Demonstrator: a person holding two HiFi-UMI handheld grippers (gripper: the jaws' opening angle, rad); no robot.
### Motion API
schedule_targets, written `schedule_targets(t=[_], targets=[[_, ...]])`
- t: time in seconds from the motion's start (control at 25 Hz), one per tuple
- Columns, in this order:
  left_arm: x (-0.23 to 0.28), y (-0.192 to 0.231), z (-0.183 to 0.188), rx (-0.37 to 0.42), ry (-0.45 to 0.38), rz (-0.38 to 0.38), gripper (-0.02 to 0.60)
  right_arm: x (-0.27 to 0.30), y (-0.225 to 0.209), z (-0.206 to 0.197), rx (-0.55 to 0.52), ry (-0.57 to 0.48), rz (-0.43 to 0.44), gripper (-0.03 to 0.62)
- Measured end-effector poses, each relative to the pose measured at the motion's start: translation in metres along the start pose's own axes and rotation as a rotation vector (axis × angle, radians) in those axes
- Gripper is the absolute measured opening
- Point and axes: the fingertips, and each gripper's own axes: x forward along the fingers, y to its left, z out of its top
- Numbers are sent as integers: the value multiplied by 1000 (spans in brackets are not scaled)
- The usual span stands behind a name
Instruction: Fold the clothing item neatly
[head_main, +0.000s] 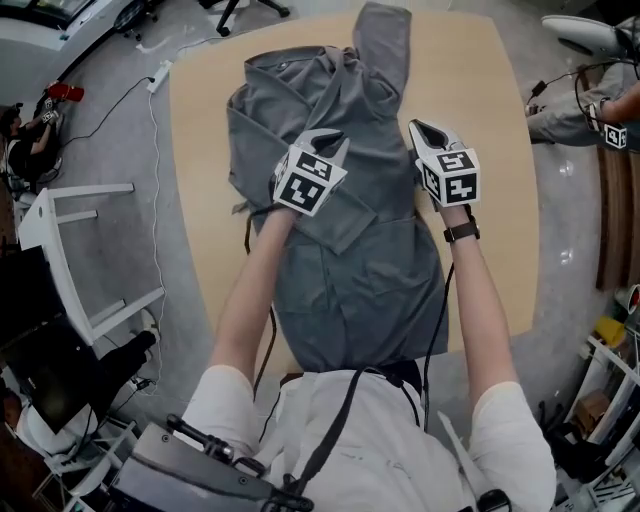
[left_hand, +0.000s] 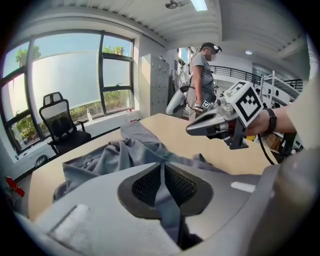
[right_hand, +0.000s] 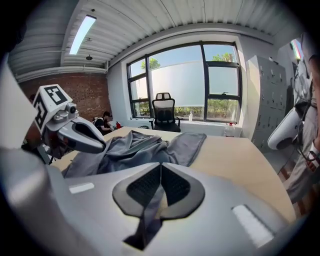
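A grey garment (head_main: 370, 260) lies crumpled across the wooden table (head_main: 200, 150), one sleeve reaching toward the far edge. My left gripper (head_main: 322, 142) is above its middle, shut on a fold of the grey fabric. In the left gripper view a strip of cloth (left_hand: 165, 197) is pinched between the dark pads (left_hand: 145, 185) of my left gripper (left_hand: 162, 172). My right gripper (head_main: 426, 132) is level with it at the garment's right side, likewise shut on cloth. The right gripper view shows fabric (right_hand: 150, 210) hanging from the closed jaws of my right gripper (right_hand: 160, 175), with the garment (right_hand: 135, 145) bunched beyond.
A white frame (head_main: 60, 250) stands left of the table, with a power strip (head_main: 160, 75) and cables on the floor. A person (left_hand: 202, 65) stands past the far edge; another sits at the right (head_main: 590, 110). An office chair (right_hand: 164, 112) is by the window.
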Motion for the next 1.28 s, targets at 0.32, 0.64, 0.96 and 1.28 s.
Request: schedule_targets(t=[0.32, 0.64, 0.96, 1.28], targets=[[76, 126, 98, -86, -69, 54, 110, 92, -93, 44, 67, -20, -20, 75], [203, 194, 143, -77, 2, 6, 152, 187, -175, 79, 196, -32, -12, 110], [283, 232, 134, -47, 107, 90, 152, 238, -227, 88, 14, 36, -107, 189], [292, 229, 144, -38, 78, 17, 53, 259, -215, 98, -101, 142, -89, 172]])
